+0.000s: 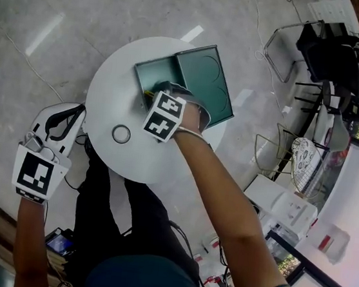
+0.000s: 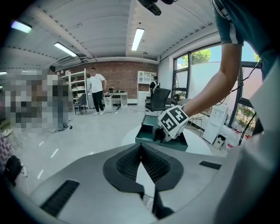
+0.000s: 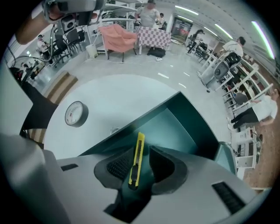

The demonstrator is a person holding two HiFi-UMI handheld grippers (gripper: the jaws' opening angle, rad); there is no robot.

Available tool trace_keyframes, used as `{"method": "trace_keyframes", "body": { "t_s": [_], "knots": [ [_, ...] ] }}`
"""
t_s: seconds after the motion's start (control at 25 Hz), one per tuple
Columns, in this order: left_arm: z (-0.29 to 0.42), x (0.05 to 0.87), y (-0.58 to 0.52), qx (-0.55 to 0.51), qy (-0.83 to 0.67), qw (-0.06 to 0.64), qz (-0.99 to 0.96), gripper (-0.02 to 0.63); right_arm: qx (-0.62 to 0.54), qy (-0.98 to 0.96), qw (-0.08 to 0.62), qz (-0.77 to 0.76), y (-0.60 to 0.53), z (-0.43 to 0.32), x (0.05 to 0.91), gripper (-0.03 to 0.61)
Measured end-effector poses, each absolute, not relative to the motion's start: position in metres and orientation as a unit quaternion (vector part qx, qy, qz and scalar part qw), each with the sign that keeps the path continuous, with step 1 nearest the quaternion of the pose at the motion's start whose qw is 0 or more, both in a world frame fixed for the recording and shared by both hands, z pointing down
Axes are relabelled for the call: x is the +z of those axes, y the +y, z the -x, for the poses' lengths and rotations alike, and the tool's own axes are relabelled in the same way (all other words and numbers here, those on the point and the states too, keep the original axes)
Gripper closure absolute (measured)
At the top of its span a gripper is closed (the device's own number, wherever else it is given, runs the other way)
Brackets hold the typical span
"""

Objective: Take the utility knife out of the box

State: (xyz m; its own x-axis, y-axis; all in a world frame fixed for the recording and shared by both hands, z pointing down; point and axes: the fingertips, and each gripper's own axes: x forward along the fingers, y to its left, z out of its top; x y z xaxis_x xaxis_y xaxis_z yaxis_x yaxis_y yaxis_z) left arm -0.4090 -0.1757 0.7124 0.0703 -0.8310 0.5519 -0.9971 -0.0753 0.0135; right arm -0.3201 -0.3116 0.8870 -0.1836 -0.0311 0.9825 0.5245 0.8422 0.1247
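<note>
An open teal box (image 1: 147, 76) stands on the round white table (image 1: 110, 102), its lid (image 1: 206, 84) laid back to the right. A yellow utility knife (image 3: 138, 153) lies on the box floor (image 3: 170, 127). My right gripper (image 3: 140, 152) points steeply down into the box with the knife between its pads; a gap still shows beside the knife, so the jaws are open. In the head view the right gripper (image 1: 163, 93) is mostly hidden under its marker cube. My left gripper (image 1: 53, 124) hangs off the table's left edge, shut and empty (image 2: 141, 146).
A roll of tape (image 1: 121, 134) lies on the table near its front edge (image 3: 75, 113). Chairs and a black bag (image 1: 332, 61) stand to the right. Several people stand far off in the room. A white appliance (image 1: 282, 204) sits on the floor.
</note>
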Motion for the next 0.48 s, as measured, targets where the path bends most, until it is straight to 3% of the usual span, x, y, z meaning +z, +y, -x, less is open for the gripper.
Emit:
{"method": "trace_keyframes", "body": {
  "t_s": [0.12,0.48],
  "knots": [
    [0.411,0.715,-0.175,0.196,-0.654,0.205,-0.701,0.595,-0.232,-0.725,0.618,0.196,-0.306,0.317,0.893,0.501],
    [0.417,0.715,-0.162,0.202,-0.655,0.199,-0.700,0.595,-0.174,-0.743,0.624,0.167,-0.303,0.316,0.895,0.509]
  ]
}}
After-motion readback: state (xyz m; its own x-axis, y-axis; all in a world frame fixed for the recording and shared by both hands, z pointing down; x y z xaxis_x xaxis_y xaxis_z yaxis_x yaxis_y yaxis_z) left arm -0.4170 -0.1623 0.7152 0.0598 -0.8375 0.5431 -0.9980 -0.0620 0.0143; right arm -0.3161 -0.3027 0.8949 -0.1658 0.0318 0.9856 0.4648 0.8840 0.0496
